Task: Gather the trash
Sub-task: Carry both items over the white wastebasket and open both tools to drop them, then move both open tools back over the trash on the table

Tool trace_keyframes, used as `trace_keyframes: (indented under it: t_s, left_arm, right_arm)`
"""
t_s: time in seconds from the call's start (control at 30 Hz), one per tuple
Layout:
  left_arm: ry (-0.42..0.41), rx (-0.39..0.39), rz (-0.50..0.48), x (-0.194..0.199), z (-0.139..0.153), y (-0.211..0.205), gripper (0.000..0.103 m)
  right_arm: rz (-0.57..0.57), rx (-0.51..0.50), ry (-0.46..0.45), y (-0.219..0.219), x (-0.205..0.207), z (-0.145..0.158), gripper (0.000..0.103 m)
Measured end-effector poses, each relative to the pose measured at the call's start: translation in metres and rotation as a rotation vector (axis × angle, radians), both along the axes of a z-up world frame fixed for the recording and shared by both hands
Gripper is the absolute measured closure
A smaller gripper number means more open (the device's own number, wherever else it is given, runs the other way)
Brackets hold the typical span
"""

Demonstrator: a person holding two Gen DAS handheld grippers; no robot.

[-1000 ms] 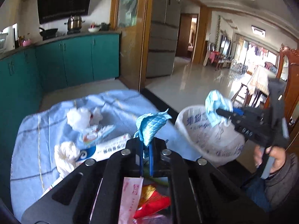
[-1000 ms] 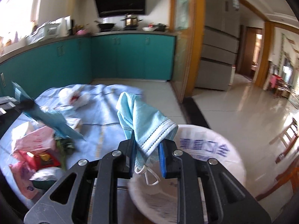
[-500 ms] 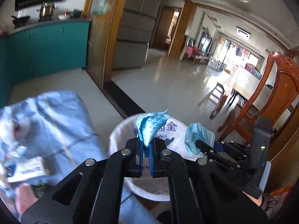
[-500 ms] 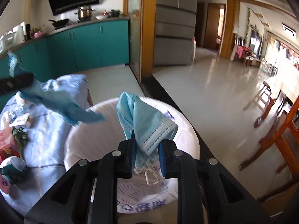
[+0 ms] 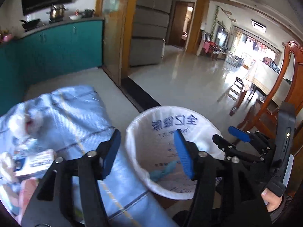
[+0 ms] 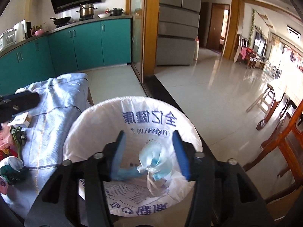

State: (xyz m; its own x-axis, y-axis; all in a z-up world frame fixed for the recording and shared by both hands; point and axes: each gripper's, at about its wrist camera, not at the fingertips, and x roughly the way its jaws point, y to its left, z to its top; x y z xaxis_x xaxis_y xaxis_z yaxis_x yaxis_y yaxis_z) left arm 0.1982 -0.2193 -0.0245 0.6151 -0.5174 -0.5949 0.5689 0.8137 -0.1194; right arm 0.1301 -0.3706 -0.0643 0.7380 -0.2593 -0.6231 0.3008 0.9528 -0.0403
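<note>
Over the lined bin, both hand-held grippers have just opened, masks dropped inside.

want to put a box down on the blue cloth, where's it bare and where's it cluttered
The blue cloth is bare along its strip beside the lined bin, from the far folded edge towards the camera. Its other side is crowded: crumpled tissue, a small carton, wrappers and a green scrap. Both the left gripper and right gripper stand open near the bin.

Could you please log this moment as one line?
left gripper: just opened, empty | right gripper: just opened, empty | face mask: in bin
</note>
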Motion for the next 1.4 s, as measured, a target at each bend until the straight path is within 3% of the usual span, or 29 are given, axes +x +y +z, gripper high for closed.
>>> trace_keyframes:
  t_s: [0.07,0.23,0.33,0.43,0.53,0.6,0.73,0.83,0.93,1.23,1.4]
  left_arm:
    - [-0.061,0.011,0.045,-0.008,0.012,0.021,0.034]
    - [-0.183,-0.008,0.192,-0.018,0.041,0.083,0.021]
    - [-0.209,-0.115,0.292,-0.021,0.054,0.122,0.019]
    - [-0.245,-0.241,0.361,-0.027,0.063,0.142,0.019]
    - [-0.344,-0.287,0.387,-0.042,0.072,0.144,0.019]
    - [-0.373,-0.324,0.382,-0.053,0.078,0.144,0.017]
    - [-0.337,-0.473,0.382,-0.064,0.087,0.160,0.010]
    - [-0.250,-0.504,0.373,-0.058,0.086,0.165,0.008]
    - [-0.140,-0.509,0.358,-0.050,0.079,0.168,0.008]
    - [-0.083,-0.465,0.330,-0.047,0.048,0.151,0.008]
    - [-0.017,-0.494,0.314,-0.042,0.044,0.151,0.008]
  right_arm:
    - [0.021,0.002,-0.026,0.006,0.000,0.004,0.040]
    - [0.082,0.016,-0.098,0.023,-0.002,0.017,0.034]
    - [0.115,0.010,-0.155,0.040,-0.001,0.027,0.029]
    - [0.179,0.076,-0.195,0.063,0.004,0.036,0.025]
    - [0.228,0.092,-0.200,0.095,0.014,0.038,0.025]
    - [0.236,0.036,-0.205,0.118,0.018,0.039,0.025]
    - [0.269,-0.042,-0.187,0.154,0.026,0.036,0.025]
    - [0.298,-0.089,-0.179,0.176,0.029,0.033,0.025]
    - [0.275,-0.131,-0.187,0.183,0.027,0.029,0.025]
    - [0.223,-0.079,-0.237,0.167,0.024,0.034,0.020]
    - [0.228,-0.074,-0.232,0.167,0.024,0.032,0.018]
